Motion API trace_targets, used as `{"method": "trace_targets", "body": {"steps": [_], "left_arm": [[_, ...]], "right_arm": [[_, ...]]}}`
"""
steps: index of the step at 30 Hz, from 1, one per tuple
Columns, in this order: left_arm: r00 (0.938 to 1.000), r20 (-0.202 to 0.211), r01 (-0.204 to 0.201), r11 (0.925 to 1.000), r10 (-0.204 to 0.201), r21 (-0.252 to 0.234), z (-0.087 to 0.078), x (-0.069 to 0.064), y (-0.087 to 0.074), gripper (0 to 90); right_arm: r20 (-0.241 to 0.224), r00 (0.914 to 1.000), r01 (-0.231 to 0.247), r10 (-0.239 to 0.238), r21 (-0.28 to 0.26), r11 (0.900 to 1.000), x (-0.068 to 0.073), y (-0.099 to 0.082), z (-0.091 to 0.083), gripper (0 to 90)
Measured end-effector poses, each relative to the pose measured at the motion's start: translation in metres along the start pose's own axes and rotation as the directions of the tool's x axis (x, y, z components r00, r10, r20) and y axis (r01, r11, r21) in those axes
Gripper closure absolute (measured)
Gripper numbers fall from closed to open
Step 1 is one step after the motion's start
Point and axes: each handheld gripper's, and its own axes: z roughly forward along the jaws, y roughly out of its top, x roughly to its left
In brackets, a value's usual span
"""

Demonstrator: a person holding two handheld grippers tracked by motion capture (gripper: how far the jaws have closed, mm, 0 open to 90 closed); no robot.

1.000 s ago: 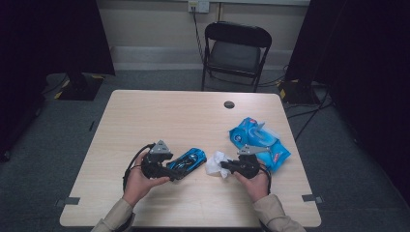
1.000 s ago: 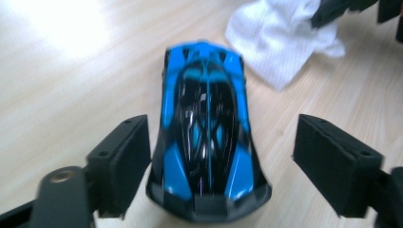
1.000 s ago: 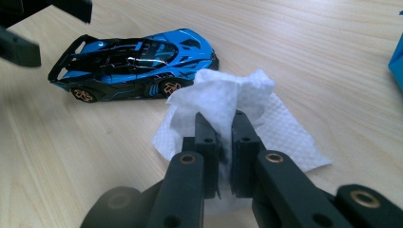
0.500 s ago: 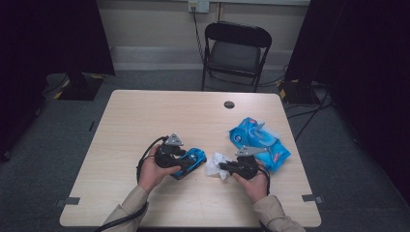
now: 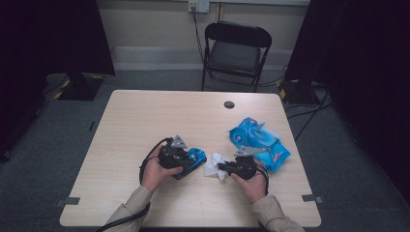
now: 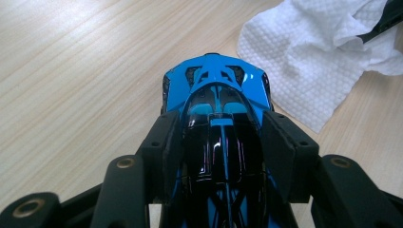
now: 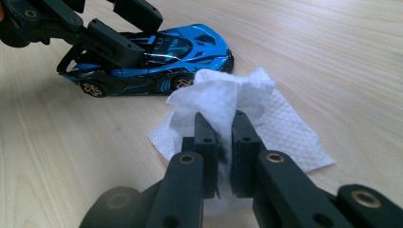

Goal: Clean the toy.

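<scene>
Your left gripper (image 6: pixel 221 156) has its fingers (image 6: pixel 164 147) set on either flank of the blue toy car (image 6: pixel 216 90); they have just been closing, and the pads now lie against the car's dark cabin, clamped on it. The car sits on the desk (image 6: pixel 71 71) with its blue nose pointing to twelve o'clock in the left gripper view. Your right gripper (image 7: pixel 223 137) has its fingers (image 7: pixel 205 137) pinched together on a bunched fold of the white wipe (image 7: pixel 223 95), which rises between them while the rest of the sheet lies spread on the wood. From the right gripper view the car stands at about eleven o'clock from the wipe, its nose just beside the sheet's raised edge. In the high view the car (image 5: pixel 193 158) and the wipe (image 5: pixel 212 166) lie side by side near the desk's front middle, with your left gripper (image 5: pixel 186 157) and right gripper (image 5: pixel 223 166) facing each other. A blue wipe packet (image 5: pixel 263 140) rests at about two o'clock from your right hand (image 5: pixel 251 183).
</scene>
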Motion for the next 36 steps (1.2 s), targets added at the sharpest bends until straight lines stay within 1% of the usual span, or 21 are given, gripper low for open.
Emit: {"method": "trace_targets", "body": {"steps": [2, 3, 6, 9, 10, 11, 12, 13, 15, 16, 19, 21, 23, 25, 33, 36], "left_arm": [[1.0, -0.005, 0.0, 1.0, -0.001, -0.004, 0.0, -0.001, -0.001, 49.5], [1.0, -0.003, 0.002, 0.9999, -0.002, -0.015, 0.0, -0.001, -0.002, 49.5], [0.9999, 0.001, 0.012, 0.9996, -0.012, -0.025, 0.0, -0.001, -0.003, 49.6], [0.9999, 0.002, 0.012, 0.9997, -0.012, -0.023, 0.0, -0.001, -0.003, 49.8], [1.0, -0.001, 0.002, 0.9999, -0.002, -0.011, 0.0, -0.001, -0.001, 49.9], [1.0, 0.006, 0.005, 1.0, -0.005, -0.005, 0.0, 0.0, -0.001, 49.9], [1.0, 0.006, 0.005, 1.0, -0.005, -0.002, 0.0, 0.0, -0.001, 49.9], [1.0, -0.002, 0.0, 1.0, 0.0, -0.001, 0.0, -0.001, 0.0, 50.0], [1.0, -0.001, -0.001, 1.0, 0.001, 0.0, 0.0, -0.001, 0.0, 50.0], [0.9999, -0.01, -0.003, 1.0, 0.003, -0.003, 0.0, -0.002, -0.001, 50.0], [0.9999, -0.01, -0.002, 0.9999, 0.002, -0.01, 0.0, -0.002, -0.002, 50.2], [0.9998, -0.015, -0.009, 0.9999, 0.009, -0.009, -0.001, -0.002, -0.003, 50.3], [1.0, -0.008, 0.0, 0.9999, 0.0, -0.012, -0.001, -0.002, -0.003, 50.3], [1.0, -0.008, -0.005, 1.0, 0.005, -0.008, -0.002, -0.002, -0.003, 50.3], [0.9999, -0.011, -0.005, 0.9999, 0.005, -0.01, -0.002, -0.003, -0.004, 50.4], [1.0, -0.008, -0.004, 1.0, 0.004, -0.009, -0.003, -0.003, -0.005, 50.4]], "right_arm": [[0.0, 1.0, 0.004, -0.004, 0.004, 1.0, 0.001, 0.001, 0.002, 84.4], [-0.001, 1.0, 0.009, -0.009, 0.004, 1.0, 0.002, 0.001, 0.004, 84.3], [0.002, 0.9998, 0.017, -0.017, 0.013, 0.9998, 0.006, 0.003, 0.01, 84.3], [0.004, 0.9994, 0.035, -0.035, 0.034, 0.9988, 0.01, 0.005, 0.018, 84.3], [0.007, 0.9986, 0.052, -0.052, 0.044, 0.9977, 0.012, 0.006, 0.022, 84.2], [0.013, 0.998, 0.061, -0.062, 0.049, 0.9969, 0.013, 0.006, 0.023, 84.2], [0.028, 0.9961, 0.081, -0.083, 0.063, 0.9947, 0.016, 0.007, 0.026, 84.2], [0.032, 0.9958, 0.083, -0.086, 0.072, 0.9939, 0.017, 0.008, 0.028, 84.1], [0.022, 0.9977, 0.062, -0.064, 0.074, 0.9954, 0.017, 0.01, 0.034, 84.2], [0.019, 0.9984, 0.051, -0.053, 0.079, 0.9956, 0.018, 0.01, 0.038, 84.3], [0.016, 0.9985, 0.05, -0.052, 0.079, 0.9956, 0.021, 0.013, 0.043, 84.3], [0.015, 0.9981, 0.059, -0.061, 0.086, 0.9945, 0.024, 0.014, 0.045, 84.4], [0.01, 0.9978, 0.064, -0.065, 0.09, 0.9939, 0.027, 0.016, 0.047, 84.5], [0.008, 0.9977, 0.066, -0.067, 0.089, 0.9938, 0.03, 0.016, 0.049, 84.6], [0.006, 0.9986, 0.052, -0.053, 0.079, 0.9955, 0.032, 0.015, 0.051, 84.9], [-0.001, 0.9983, 0.057, -0.057, 0.08, 0.9952, 0.034, 0.015, 0.052, 85.1]]}}
